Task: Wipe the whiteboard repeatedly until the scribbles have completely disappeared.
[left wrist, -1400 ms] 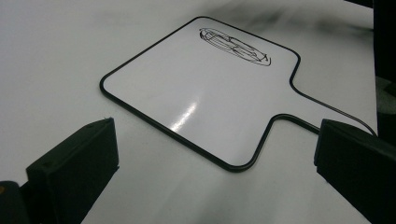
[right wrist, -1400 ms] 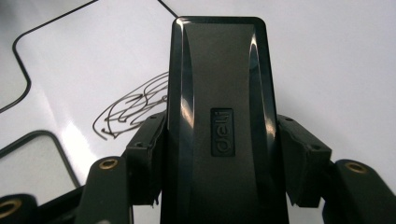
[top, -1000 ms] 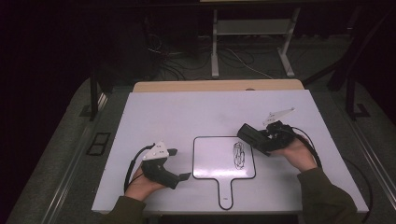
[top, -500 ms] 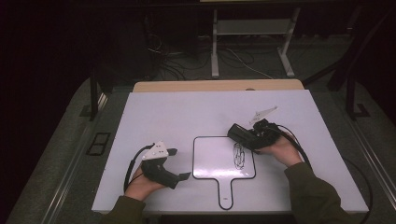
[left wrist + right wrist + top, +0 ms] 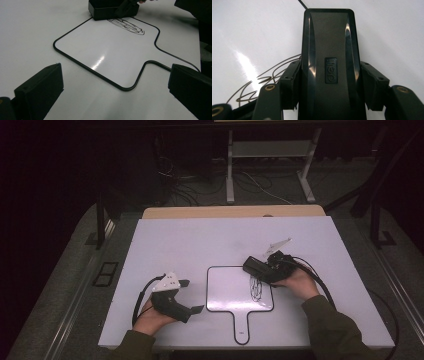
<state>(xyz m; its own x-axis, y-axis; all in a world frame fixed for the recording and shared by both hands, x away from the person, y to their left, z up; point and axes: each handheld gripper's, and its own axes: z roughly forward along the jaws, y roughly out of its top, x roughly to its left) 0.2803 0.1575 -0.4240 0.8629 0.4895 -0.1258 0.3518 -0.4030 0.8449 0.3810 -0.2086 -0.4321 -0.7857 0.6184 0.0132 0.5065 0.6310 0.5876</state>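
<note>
Two grippers work over one white table (image 5: 200, 240), and one paddle-shaped whiteboard (image 5: 230, 292) lies flat at the lower centre of the high view, its short handle pointing toward the bottom edge. One black eraser (image 5: 258, 267) sits at the board's upper right corner, just above a single black scribble (image 5: 257, 287) of looping lines. The right gripper (image 5: 265, 268) is clamped on that eraser, a jaw pressed against each long side, with the person's right hand (image 5: 296, 282) behind it.

The left gripper (image 5: 189, 296) rests at the lower left of the high view, just beside the board's left edge and well apart from the eraser; its jaws stand wide apart, holding nothing. The left hand (image 5: 150, 315) grips it from below. Nothing lies between either gripper and the board. One tan board edge (image 5: 232, 212) runs along the table's far side, and beyond it, in the upper centre, stand one white frame (image 5: 270, 165) and a tangle of floor cables (image 5: 185, 185).

From the left gripper view, the board's thin black rim (image 5: 87, 70) and a glare patch on its surface are clear, with the eraser (image 5: 105, 10) at the top edge. Up close, the right gripper view gives the eraser's glossy top (image 5: 329, 62) with an embossed logo (image 5: 330, 70), and scribble loops (image 5: 269, 75) at lower left.
</note>
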